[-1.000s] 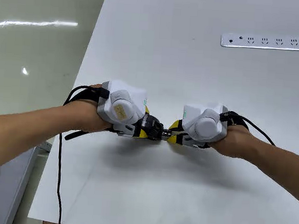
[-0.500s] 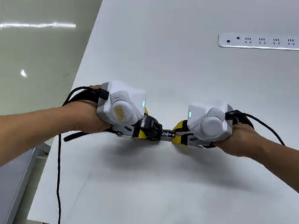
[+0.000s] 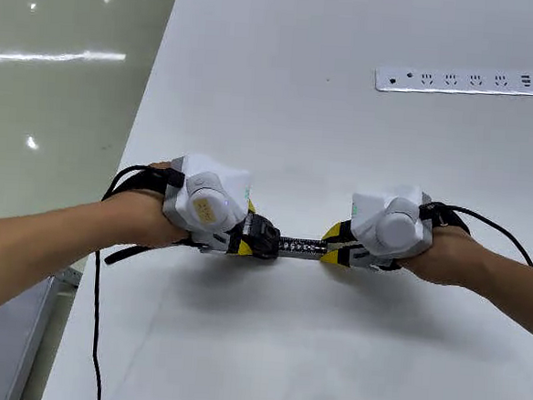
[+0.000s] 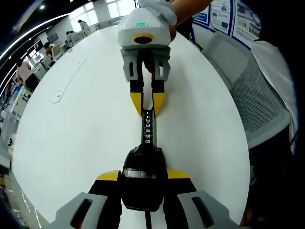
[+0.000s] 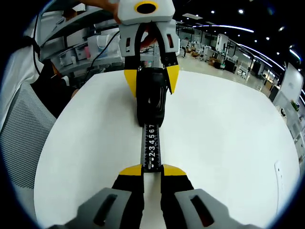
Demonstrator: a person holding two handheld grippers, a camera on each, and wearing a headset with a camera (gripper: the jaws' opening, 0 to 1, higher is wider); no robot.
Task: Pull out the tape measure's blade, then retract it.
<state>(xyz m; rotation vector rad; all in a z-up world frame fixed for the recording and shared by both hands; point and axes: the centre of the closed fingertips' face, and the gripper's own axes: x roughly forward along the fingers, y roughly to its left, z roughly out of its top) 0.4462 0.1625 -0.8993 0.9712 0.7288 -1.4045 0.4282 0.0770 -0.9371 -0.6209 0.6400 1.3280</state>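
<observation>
**Tape measure (image 3: pixel 262 236) held between my two hand-held grippers**

The black case is half buried. My left hand-held gripper (image 4: pixel 143 175) covers both its sides with the yellow tips, so I see only its top and front. The jaws stand at a middling width, closed against the case.

The hook at the end of the blade (image 5: pixel 151 145) is hidden between the yellow tips of my right hand-held gripper (image 5: pixel 152 169). Those jaws are nearly together, pinching the blade's tip.

In the right gripper view a short length of blade runs toward 12 o'clock into the case, and I read the numerals 2 to 7. In the head view the same stretch runs from 9 to 3 o'clock between the two grippers, and its marks are too small to read.

I cannot tell whether the case touches the white surface (image 3: pixel 284 348) or hangs just above it; a soft shadow lies underneath. In the head view a power strip (image 3: pixel 462 80) lies well apart at 1 o'clock, and my forearms are cut off at the edges.
</observation>
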